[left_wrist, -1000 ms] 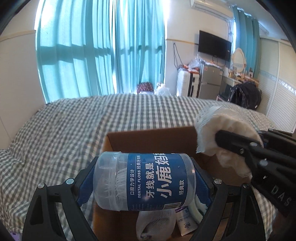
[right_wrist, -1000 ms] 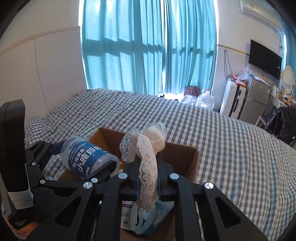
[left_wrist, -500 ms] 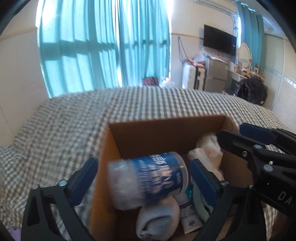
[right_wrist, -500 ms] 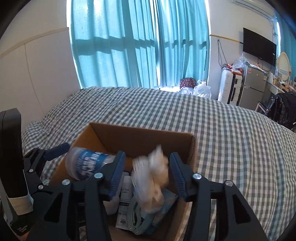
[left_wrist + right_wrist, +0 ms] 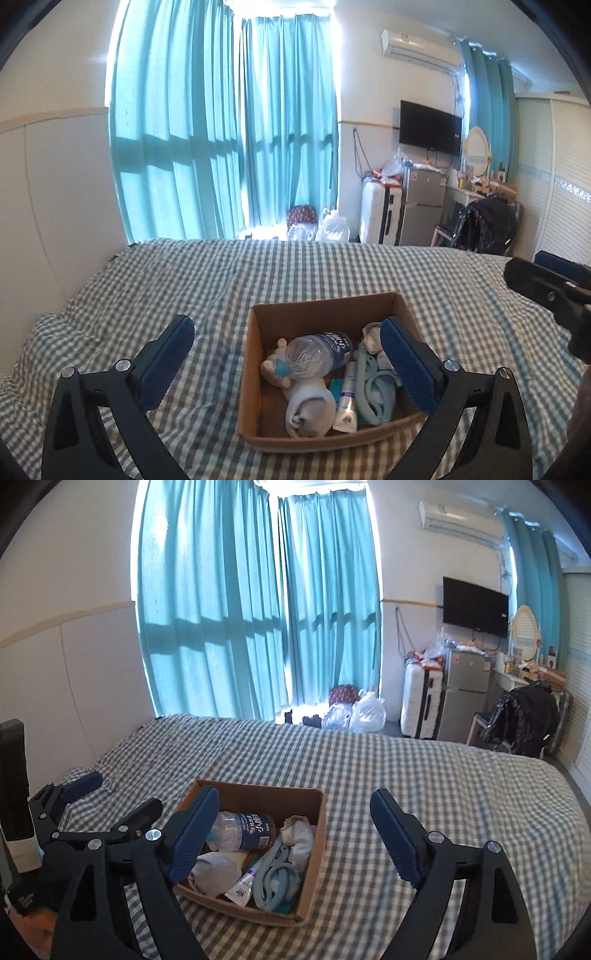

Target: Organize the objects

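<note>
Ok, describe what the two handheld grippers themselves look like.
Both look alike. The left gripper and right gripper have matte black plastic frames, triangular with cut-out windows, joined by silver round-head screws. The jaws carry long, dark blue textured pads. In the right wrist view, the left unit's black body shows a white band and faint white lettering. No cables or sleeves show.

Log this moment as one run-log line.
left gripper: open, empty | right gripper: open, empty | floss jar, lace cloth: in cardboard box | box: on bed
</note>
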The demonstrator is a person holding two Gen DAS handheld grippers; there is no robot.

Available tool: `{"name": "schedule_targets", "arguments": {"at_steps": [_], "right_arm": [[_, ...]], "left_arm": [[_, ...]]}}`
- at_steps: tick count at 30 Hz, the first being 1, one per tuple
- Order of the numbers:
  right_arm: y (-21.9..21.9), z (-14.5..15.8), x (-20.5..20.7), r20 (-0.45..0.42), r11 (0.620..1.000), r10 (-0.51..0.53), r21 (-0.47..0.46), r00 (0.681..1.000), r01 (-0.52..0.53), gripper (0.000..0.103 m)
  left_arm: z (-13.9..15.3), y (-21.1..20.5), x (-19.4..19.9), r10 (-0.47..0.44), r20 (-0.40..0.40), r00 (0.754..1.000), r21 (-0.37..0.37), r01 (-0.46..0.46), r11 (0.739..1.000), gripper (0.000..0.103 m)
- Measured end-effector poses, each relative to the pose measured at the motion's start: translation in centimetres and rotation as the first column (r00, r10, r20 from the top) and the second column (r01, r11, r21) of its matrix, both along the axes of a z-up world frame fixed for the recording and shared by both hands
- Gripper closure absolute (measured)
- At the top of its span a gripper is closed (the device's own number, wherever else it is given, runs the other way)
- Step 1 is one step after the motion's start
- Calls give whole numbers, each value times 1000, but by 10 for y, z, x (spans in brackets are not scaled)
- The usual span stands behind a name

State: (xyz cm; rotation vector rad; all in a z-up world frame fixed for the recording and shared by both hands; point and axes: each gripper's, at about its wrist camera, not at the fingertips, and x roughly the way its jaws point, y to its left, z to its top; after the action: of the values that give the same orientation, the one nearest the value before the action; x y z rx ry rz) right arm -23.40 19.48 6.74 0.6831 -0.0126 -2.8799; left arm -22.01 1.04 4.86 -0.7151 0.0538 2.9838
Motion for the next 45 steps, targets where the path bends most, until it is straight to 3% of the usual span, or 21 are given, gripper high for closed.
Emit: {"name": "schedule_targets", "arguments": {"at_steps": [7, 11, 15, 19, 24, 34, 45], "right_arm": [[-1, 30, 80, -117, 999, -26, 43, 993, 31, 1], [-1, 30, 117, -151, 998, -48, 26, 987, 53, 0], [6, 13, 138, -145, 998, -68, 5, 987, 69, 0], [19, -17, 149, -159, 991, -133, -19, 978, 132, 0], [26, -48, 142, -122, 990, -142, -36, 982, 139, 0], [29, -61, 127, -68, 986, -167, -23, 984, 166, 0], [19, -63, 126, -53, 990, -138, -11, 989, 138, 0]], "left_arm": [[31, -12, 61, 20, -76, 997, 52, -16, 999, 0], [30, -18, 91, 53, -95, 994, 89, -45, 995, 0], [19, -20, 113, 85, -98, 992, 53, -80, 995, 0], [2, -20, 131, 84, -103, 991, 59, -78, 995, 0], [-18, -7, 134, 42, -97, 994, -7, -43, 999, 0], [-34, -12, 125, 57, -32, 998, 27, -56, 998, 0], [-37, -13, 127, 68, -17, 998, 32, -67, 997, 0]]}}
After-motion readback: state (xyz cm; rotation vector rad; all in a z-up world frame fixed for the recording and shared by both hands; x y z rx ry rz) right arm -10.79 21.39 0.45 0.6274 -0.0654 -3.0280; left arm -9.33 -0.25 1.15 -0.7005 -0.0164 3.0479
